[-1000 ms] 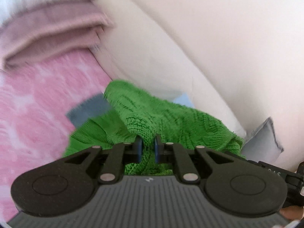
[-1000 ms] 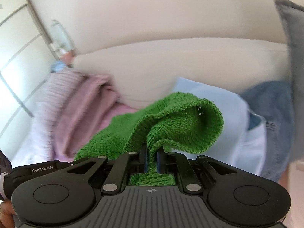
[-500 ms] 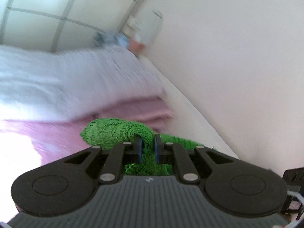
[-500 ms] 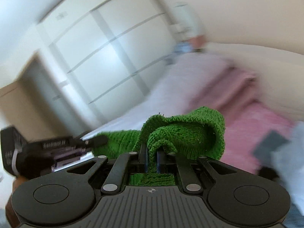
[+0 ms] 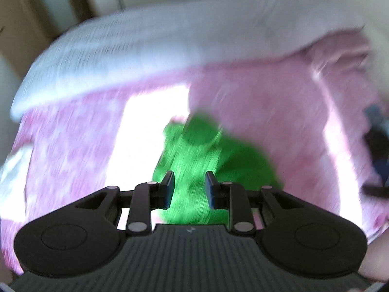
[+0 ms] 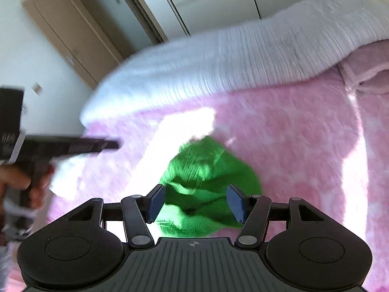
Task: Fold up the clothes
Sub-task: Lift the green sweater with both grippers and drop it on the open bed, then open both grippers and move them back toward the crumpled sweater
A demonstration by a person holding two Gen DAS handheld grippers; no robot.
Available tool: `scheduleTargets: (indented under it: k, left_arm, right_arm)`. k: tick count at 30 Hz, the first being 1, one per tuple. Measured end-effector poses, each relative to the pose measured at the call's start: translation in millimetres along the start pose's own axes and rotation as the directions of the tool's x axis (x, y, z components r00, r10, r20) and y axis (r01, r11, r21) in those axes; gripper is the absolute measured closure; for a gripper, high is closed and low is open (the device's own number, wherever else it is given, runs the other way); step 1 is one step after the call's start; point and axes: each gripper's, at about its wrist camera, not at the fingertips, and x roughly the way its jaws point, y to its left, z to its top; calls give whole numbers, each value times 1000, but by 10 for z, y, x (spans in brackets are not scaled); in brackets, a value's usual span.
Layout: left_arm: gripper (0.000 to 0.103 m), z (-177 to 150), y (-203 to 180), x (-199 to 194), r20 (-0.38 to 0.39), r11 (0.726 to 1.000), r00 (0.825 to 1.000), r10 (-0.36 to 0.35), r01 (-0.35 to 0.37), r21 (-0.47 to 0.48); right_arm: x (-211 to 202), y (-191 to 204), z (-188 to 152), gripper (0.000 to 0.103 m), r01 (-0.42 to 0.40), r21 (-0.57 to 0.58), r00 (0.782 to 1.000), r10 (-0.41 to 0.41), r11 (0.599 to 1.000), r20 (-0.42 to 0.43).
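Green knit garment (image 6: 206, 187) crumpled on pink blanket (image 6: 304, 146), both grippers' fingers parted, empty, left gripper (image 5: 189, 187), right gripper (image 6: 195, 203), right view alone sharp.

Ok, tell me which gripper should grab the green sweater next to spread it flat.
Probably the right. The right gripper is open, directly over the crumpled green sweater on the pink blanket, sharply in view. The left gripper is also open above it, but its view is blurred, suggesting it's moving.
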Motion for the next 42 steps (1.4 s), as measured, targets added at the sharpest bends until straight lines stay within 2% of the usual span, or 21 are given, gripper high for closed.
scheduleTargets:
  k: [2,4,6,8,10,13,19,22,32,37,42]
  left_arm:
    - [81,-297,76,77,-63,1000,998,-16,15,-27]
    - [81,-563,117,121,-115,998,992,-44,38,-54]
    - [81,-809,73,102,-138,997,988,-63,56,-54]
    - [81,-973,63,19,-138,996,988,-74,66,-60]
    - [81,-1077,55,-61,-124,995,989,-79,71,-69]
    - [78,-1160,56,-207,-81,995,995,-66,59,-80]
    - [74,-1193,6,-526,-4,991,1000,24,-25,-130]
    - [74,-1266,-117,-631,13,986,999,47,-44,-162]
    - [73,-1727,-794,-960,4,973,996,92,-89,-214]
    - [73,-2014,-1090,-1103,-14,962,992,123,-123,-246]
    - [73,-2170,-1291,-1258,-12,959,989,146,-145,-244]
  right_arm:
    - [102,169,-119,43,70,-76,996,-74,995,-40]
    - [232,271,-238,43,128,-197,985,-147,972,-85]
    - [382,341,-414,43,158,-282,968,-205,946,-145]
    - [449,419,-597,43,160,-306,954,-227,938,-195]
    - [419,497,-798,43,143,-294,949,-216,945,-230]
    - [401,576,-912,43,109,-273,950,-181,956,-253]
    - [234,671,-912,43,94,-306,969,-158,947,-190]
    - [125,595,-990,43,81,-318,971,-147,945,-191]
    - [-274,324,-1271,43,33,-357,973,-112,934,-204]
    - [-456,138,-1533,43,12,-368,969,-101,930,-224]
    - [-617,6,-1756,43,-2,-367,966,-92,930,-240]
